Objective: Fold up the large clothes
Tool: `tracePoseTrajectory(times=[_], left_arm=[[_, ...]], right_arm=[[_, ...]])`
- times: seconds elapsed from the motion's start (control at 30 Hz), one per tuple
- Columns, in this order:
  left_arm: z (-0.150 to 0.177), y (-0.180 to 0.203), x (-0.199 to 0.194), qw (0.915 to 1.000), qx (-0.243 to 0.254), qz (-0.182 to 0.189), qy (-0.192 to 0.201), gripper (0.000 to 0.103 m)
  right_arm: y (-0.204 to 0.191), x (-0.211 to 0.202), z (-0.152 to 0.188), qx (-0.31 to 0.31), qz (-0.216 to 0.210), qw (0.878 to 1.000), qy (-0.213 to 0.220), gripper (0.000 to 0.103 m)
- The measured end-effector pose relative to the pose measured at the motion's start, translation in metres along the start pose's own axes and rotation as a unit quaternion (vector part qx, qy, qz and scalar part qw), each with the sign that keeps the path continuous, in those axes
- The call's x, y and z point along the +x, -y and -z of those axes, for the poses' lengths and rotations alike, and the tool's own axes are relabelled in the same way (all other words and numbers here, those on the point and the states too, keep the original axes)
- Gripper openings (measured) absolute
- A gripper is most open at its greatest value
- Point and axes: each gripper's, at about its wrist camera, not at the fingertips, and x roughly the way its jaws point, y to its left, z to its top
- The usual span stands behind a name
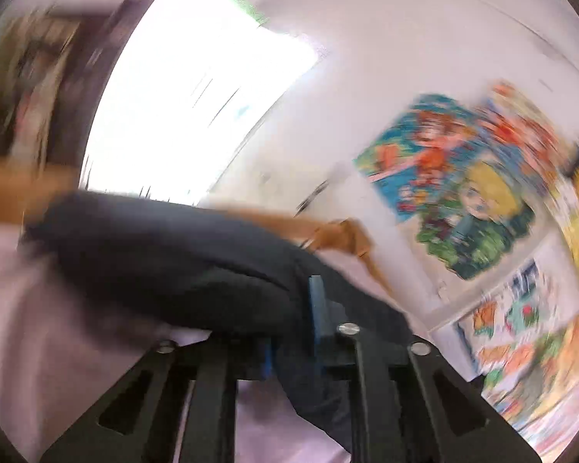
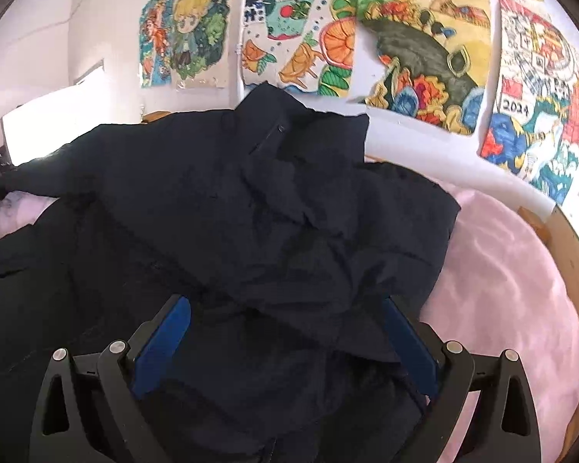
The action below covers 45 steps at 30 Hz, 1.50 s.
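Observation:
A large dark navy jacket (image 2: 251, 193) lies crumpled on a pink bed cover (image 2: 501, 270), with its collar toward the wall. My right gripper (image 2: 285, 303) hovers over the near part of the jacket. Its blue pads (image 2: 162, 343) stand wide apart, open, with fabric bulging up between them. In the blurred left wrist view my left gripper (image 1: 291, 320) is shut on a fold of the same jacket (image 1: 166, 254). The dark cloth runs between its blue pads (image 1: 314, 301) and hangs below them, and one pad is mostly hidden by the cloth.
Colourful drawings (image 2: 424, 38) are taped to the white wall behind the bed. A wooden bed frame (image 2: 571, 254) curves along the right edge. A bright window (image 1: 197, 108) fills the upper left of the left wrist view, above the pink cover (image 1: 38, 328).

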Motion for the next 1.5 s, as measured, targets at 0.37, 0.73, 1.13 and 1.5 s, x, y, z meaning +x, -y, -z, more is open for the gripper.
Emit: tracePoseTrajectory(times=[0.37,0.73,1.13,1.5], left_arm=[[0.050,0.205,-0.046,0.9305,0.296,0.199,0.084,0.005],[0.223,0.344,-0.046,0.7595,0.566,0.317,-0.040,0.004],[0.364,0.321,0.010,0.6221,0.660,0.312,-0.284,0.055],[0.310,0.276,-0.027,0.5890,0.621,0.388,-0.341,0.068]], right_arm=[[0.019,-0.005,0.000,0.043,0.011,0.999,0.010,0.100],[0.067,-0.015,-0.001,0.129,0.042,0.990,0.022,0.100],[0.119,-0.013,0.018,0.198,0.072,0.978,0.001,0.100],[0.118,-0.002,0.019,0.193,0.054,0.980,-0.014,0.100]])
